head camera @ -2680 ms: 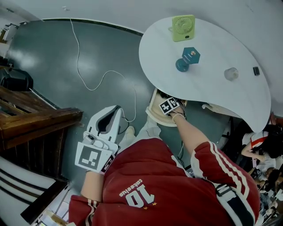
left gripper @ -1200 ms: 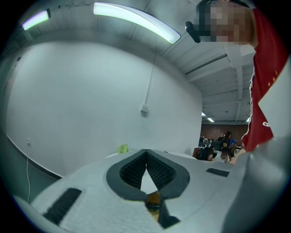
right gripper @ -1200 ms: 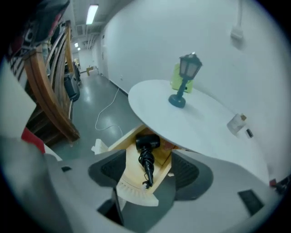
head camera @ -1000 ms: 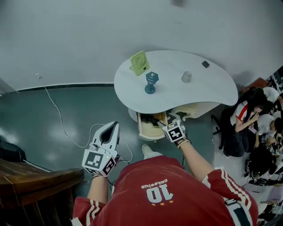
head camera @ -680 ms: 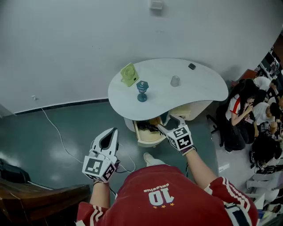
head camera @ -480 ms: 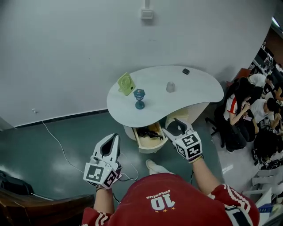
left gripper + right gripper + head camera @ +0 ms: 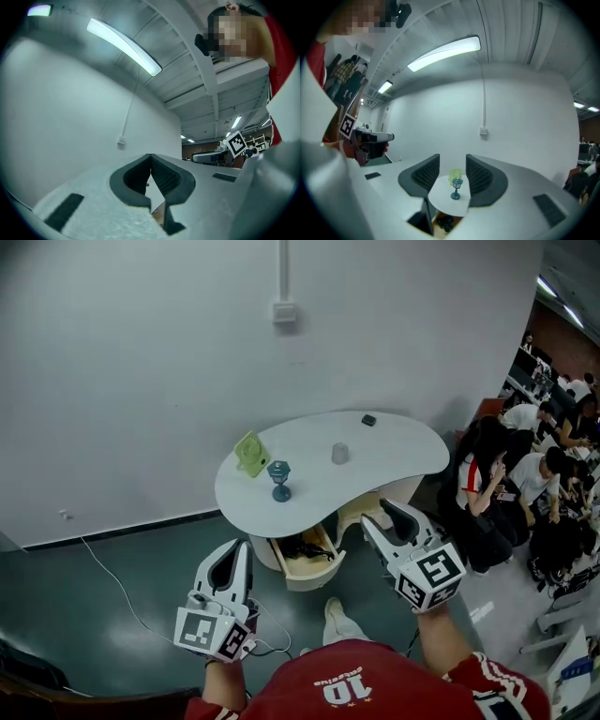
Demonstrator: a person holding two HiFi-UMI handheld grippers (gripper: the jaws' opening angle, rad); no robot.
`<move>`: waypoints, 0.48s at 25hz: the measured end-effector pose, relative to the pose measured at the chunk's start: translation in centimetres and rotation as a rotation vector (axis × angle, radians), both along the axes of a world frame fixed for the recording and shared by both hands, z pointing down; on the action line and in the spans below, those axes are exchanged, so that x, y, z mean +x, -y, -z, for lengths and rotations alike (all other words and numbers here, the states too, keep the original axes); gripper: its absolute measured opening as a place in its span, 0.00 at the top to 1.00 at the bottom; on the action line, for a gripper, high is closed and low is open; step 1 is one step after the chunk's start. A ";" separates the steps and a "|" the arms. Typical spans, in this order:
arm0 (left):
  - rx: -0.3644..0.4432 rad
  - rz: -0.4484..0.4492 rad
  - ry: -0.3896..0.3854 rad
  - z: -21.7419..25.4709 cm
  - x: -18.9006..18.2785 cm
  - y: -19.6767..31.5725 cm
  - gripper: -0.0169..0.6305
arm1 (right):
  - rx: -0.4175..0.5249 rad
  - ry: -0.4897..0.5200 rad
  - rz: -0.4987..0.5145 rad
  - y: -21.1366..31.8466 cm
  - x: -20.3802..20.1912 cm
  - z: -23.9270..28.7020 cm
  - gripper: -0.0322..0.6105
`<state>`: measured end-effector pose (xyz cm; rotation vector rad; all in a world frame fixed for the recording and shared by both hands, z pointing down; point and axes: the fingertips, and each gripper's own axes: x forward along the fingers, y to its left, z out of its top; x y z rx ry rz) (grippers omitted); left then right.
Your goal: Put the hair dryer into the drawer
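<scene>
In the pulled-out drawer (image 7: 317,570) under the white table (image 7: 384,451), the hair dryer (image 7: 302,547) is lying as a dark shape. Both grippers are held up well clear of it. The right gripper (image 7: 380,512) has its jaws partway apart and closing, with nothing between them, just the far-off table showing through the gap. The left gripper (image 7: 236,547) is closed up, tips touching, empty too. A green fan (image 7: 249,453) sits on the tabletop.
</scene>
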<state>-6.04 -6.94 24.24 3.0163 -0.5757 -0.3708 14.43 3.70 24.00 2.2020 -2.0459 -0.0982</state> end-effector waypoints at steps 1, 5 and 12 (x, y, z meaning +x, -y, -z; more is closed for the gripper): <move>0.011 -0.006 -0.011 0.5 0.1 -0.2 0.97 | 0.014 -0.004 0.001 -0.3 -0.3 0.6 0.68; 0.045 -0.014 -0.027 1.9 0.4 -1.2 0.97 | 0.033 -0.009 0.004 -1.3 -0.9 1.0 0.74; 0.077 -0.022 -0.015 2.6 0.6 -2.3 0.97 | 0.060 0.006 -0.004 -2.6 -1.2 1.4 0.93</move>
